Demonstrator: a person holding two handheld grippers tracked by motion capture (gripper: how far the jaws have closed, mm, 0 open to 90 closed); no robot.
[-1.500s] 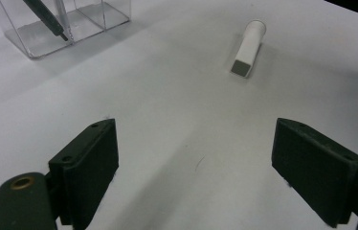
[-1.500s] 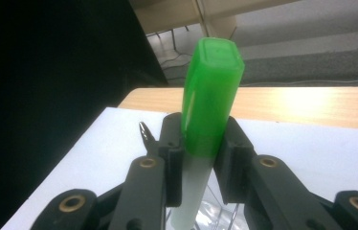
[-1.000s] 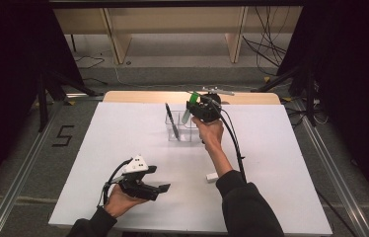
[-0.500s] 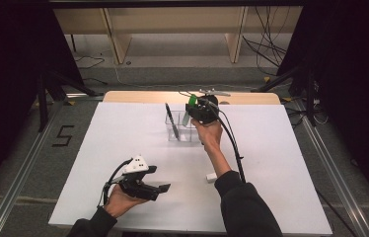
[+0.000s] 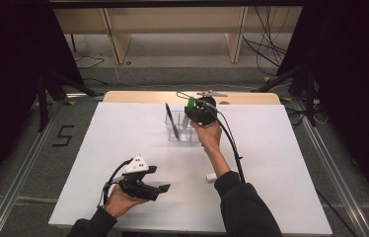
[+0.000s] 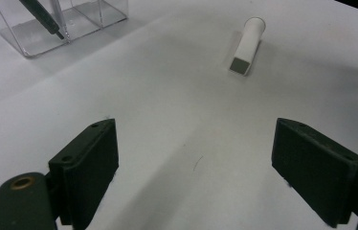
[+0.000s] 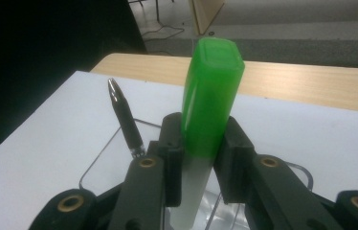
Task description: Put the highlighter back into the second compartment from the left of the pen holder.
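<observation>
Right claw clamped on green-capped marker, held above clear holder (black pen inside). Left claw stood apart, empty, low over white counter near white cap.

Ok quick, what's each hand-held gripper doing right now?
Left hand-held gripper: open, holding nothing.
Right hand-held gripper: closed on the green-capped marker, above the clear holder.

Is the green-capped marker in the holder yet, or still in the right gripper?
Still gripped: the right gripper is shut on the green-capped marker, upright over the clear holder. Whether its lower end is inside, cannot tell.
</observation>
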